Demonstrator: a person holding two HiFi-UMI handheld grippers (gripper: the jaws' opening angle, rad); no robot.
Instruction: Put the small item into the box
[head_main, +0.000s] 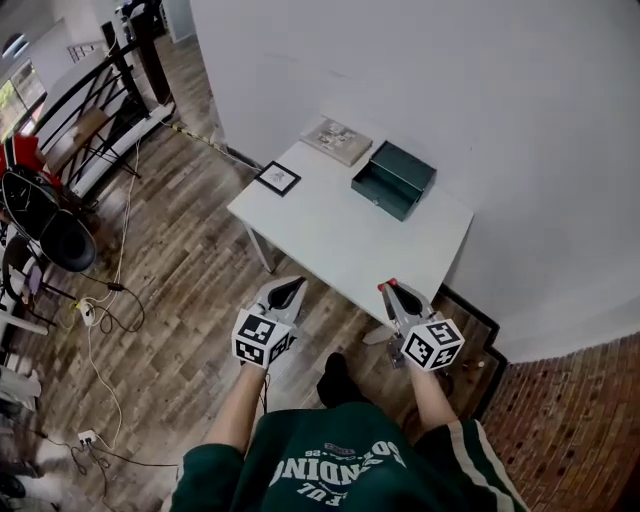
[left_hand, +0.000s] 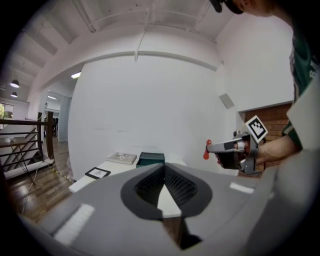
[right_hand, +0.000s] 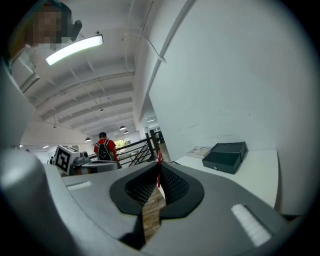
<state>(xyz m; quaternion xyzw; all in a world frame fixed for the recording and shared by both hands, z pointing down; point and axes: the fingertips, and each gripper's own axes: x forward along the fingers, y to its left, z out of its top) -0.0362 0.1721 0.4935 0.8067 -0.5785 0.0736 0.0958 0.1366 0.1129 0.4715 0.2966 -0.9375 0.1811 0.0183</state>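
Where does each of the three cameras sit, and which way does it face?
Head view: on the person's head, facing steeply down at the white rectangular table and dark green box; shows green sweatshirt, left claw, right claw.
Left gripper view: on the left claw, facing the table and wall; shows its shut jaws, the right claw, a hand.
Right gripper view: on the right claw, facing the table; jaws pinch a small red item.
Both gripper views show the box and the opposite claw.
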